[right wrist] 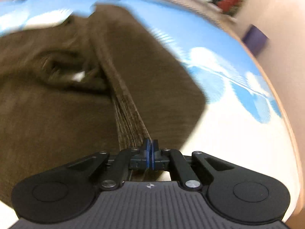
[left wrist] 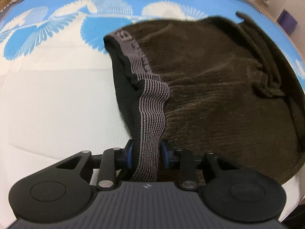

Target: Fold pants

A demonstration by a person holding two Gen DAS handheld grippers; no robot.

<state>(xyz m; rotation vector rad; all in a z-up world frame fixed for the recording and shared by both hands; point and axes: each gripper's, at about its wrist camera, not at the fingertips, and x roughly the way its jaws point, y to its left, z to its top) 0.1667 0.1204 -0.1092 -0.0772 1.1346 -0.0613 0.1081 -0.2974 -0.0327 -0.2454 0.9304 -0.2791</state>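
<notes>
A blue-and-white sheet (left wrist: 57, 95) covers the surface, and on it the brown pants (left wrist: 219, 95) lie bunched and partly lifted, so the fold looks barely begun, with the legs yet to be laid flat and doubled over. The left gripper (left wrist: 146, 152) has its jaws part-closed on the grey striped waistband (left wrist: 152, 103), while the right gripper (right wrist: 151, 152) is pinched nearly tight on a gathered ridge of the brown cloth, though that view is blurred. The waistband carries woven lettering, too distorted to read.
</notes>
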